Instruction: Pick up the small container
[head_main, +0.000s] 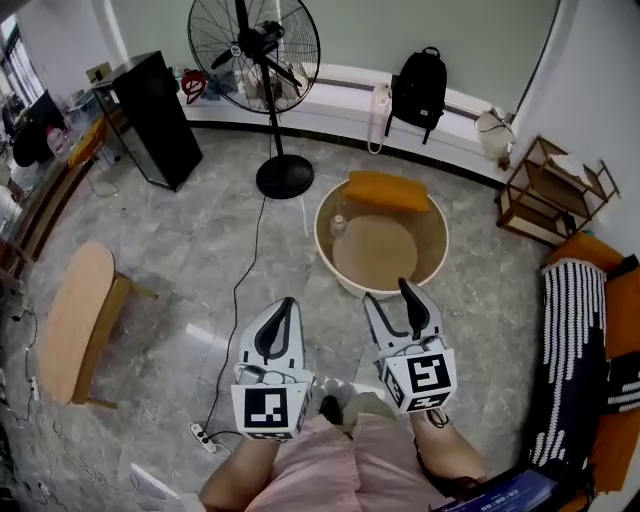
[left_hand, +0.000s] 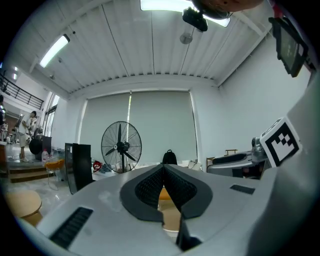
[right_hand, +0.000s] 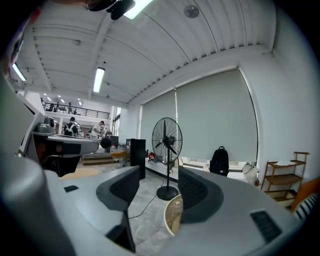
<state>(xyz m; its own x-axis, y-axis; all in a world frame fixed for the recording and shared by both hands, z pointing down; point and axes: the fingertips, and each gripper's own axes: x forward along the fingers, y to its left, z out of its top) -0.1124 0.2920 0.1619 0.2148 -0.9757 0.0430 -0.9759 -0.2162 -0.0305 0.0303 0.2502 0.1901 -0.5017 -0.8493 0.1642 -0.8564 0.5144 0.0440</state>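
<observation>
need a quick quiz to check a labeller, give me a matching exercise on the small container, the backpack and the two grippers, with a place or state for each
Things:
1. small clear container
2. black fabric backpack
3. left gripper
4. right gripper

Places or states:
a. jaws apart, holding nothing
b. inside the round beige tub, near its left wall
c. jaws together, nothing between them
d. against the far wall, above the white ledge

Pairs: 1-b, 2-d, 3-c, 4-a
</observation>
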